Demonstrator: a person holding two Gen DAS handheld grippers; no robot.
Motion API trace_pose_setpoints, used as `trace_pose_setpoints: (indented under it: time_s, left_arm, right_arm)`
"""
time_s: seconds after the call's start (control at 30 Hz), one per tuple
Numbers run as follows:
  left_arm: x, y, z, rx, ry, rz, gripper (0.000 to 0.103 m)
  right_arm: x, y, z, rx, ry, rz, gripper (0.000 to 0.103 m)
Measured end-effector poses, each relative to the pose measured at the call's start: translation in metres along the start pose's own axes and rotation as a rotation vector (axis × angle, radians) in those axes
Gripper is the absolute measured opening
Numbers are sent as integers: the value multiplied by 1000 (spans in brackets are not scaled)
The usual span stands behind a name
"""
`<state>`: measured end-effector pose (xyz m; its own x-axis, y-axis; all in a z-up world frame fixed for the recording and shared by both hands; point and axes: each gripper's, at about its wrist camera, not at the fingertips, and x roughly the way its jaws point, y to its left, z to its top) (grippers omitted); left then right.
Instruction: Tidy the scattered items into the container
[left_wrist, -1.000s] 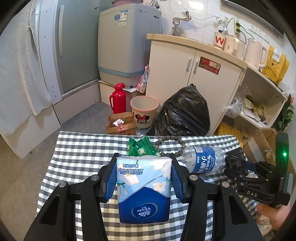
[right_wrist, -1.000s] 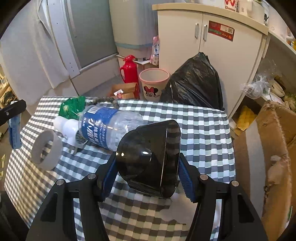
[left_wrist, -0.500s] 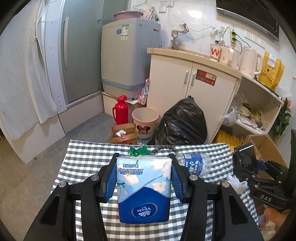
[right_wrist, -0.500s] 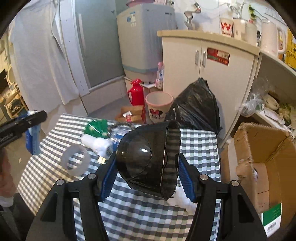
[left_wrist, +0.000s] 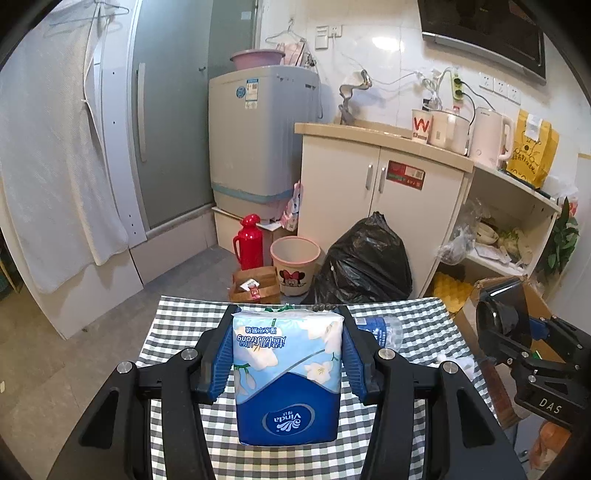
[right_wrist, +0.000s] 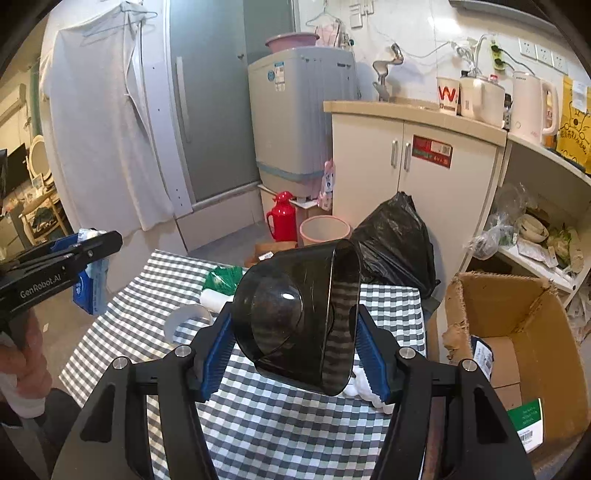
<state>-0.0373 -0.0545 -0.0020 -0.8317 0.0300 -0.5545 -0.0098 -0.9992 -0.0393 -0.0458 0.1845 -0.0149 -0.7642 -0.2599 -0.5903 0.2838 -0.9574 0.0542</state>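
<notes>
I'm pinching the tissue pack (left_wrist: 286, 373) w/ my left gripper (left_wrist: 286, 363) & the dark cup (right_wrist: 299, 317) w/ my right gripper (right_wrist: 295, 356), both up over the table (right_wrist: 258, 424), to drop them in the cardboard box (right_wrist: 517, 332) beside it.

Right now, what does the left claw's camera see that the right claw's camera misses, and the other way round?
Only the left view shows the clear plastic water bottle lying on the table and the string of dark beads.

Only the right view shows the inside of the open brown cardboard box, the white tape roll and the green foil packet.

Both show the checked tablecloth, the blue and white tissue pack shut in the left claw, and the dark smoky plastic cup shut in the right claw.
</notes>
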Motion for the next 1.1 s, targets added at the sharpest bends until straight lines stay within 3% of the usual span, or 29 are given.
trace_pose_setpoints:
  time_s: [0.57, 1.1]
  left_arm:
    - [-62, -16, 3, 29, -87, -5, 52]
    - [-73, -46, 9, 55, -123, -35, 52]
  right_arm:
    - [-67, 18, 11, -18, -120, -11, 61]
    - [-100, -5, 5, 1, -163, -64, 61]
